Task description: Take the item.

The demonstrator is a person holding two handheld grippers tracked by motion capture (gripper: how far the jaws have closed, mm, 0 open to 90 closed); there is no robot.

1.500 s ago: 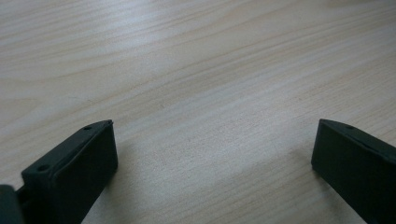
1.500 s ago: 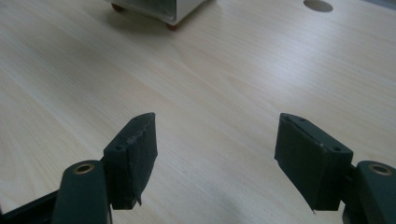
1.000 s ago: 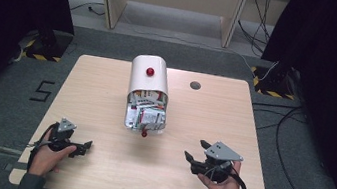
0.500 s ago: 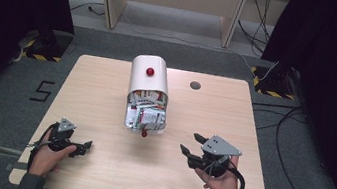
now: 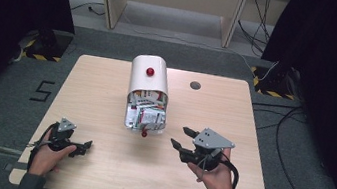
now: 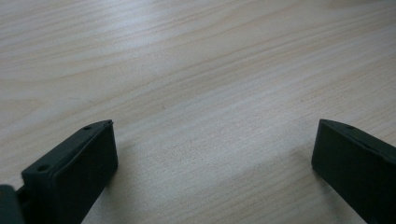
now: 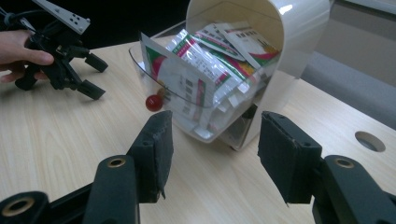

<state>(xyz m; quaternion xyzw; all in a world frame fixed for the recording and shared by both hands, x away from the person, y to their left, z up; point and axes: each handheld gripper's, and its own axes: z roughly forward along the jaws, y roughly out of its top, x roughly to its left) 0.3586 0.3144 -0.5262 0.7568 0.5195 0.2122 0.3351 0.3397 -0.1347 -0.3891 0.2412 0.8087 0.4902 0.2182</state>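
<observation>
A white round-topped bin (image 5: 148,79) stands at the table's middle, its clear drawer (image 5: 145,116) tilted out and stuffed with several printed packets (image 7: 205,65). A red knob (image 7: 153,102) sticks out at the drawer's front. My right gripper (image 5: 180,137) hovers to the right of the drawer, pointing at it. In the right gripper view its jaws (image 7: 212,149) are open with nothing between them; they have just been closing. My left gripper (image 5: 85,146) rests low at the front left, open over bare wood (image 6: 215,140).
The light wooden table (image 5: 101,89) has a round cable hole (image 5: 195,85) behind and right of the bin. Dark curtains flank the scene, and cables lie on the grey floor to the right. The left hand and its gripper (image 7: 95,77) appear beyond the drawer.
My right gripper has risen and shifted left toward the drawer, and its jaws stand narrower than before. The left gripper and the bin have stayed put.
</observation>
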